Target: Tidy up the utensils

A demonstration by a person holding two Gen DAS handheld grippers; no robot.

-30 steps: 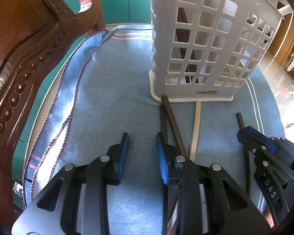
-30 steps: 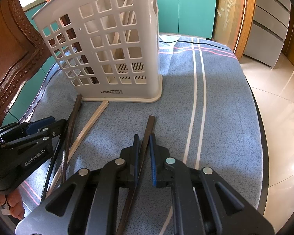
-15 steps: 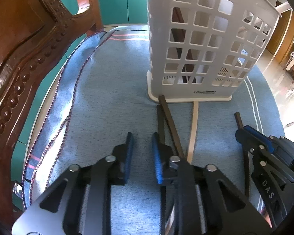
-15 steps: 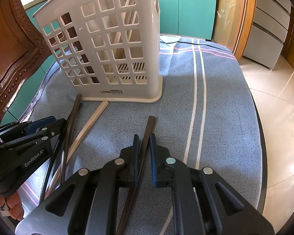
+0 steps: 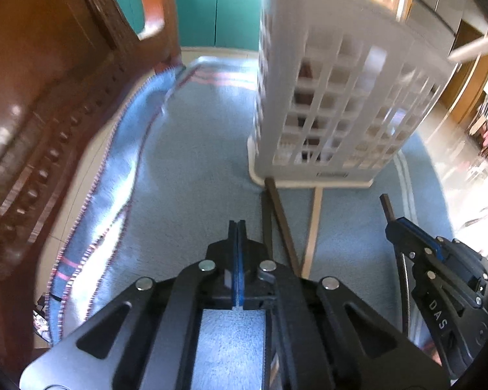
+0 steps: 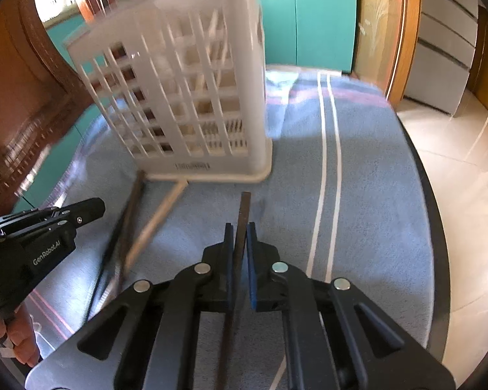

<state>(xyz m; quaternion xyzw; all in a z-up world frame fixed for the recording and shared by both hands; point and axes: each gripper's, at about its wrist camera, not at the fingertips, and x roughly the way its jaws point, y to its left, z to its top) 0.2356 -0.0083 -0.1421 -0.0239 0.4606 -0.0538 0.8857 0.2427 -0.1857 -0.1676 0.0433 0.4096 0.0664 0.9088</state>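
Observation:
A white lattice utensil basket (image 5: pixel 341 104) (image 6: pixel 185 97) stands on the blue cloth with some sticks inside. My right gripper (image 6: pixel 240 227) (image 5: pixel 397 227) is shut on a dark chopstick (image 6: pixel 244 208) (image 5: pixel 387 204), which points toward the basket. My left gripper (image 5: pixel 237 224) (image 6: pixel 91 208) is closing to shut, its blue pads meeting on nothing. Just right of it lie two dark chopsticks (image 5: pixel 281 214) (image 6: pixel 130 214) and a light wooden one (image 5: pixel 314 227) (image 6: pixel 159 214), their far ends at the basket's base.
A carved wooden chair (image 5: pixel 48 113) rises close on the left. The blue tablecloth (image 6: pixel 358 195) with white stripes ends at the round table's dark edge (image 6: pixel 436 243) on the right, tiled floor beyond. A person's hand (image 6: pixel 19 341) holds the left gripper.
The left gripper's jaws have shut on nothing and it has lifted slightly, away from the chopsticks. The right gripper keeps its hold on the dark chopstick and has tilted up a little.

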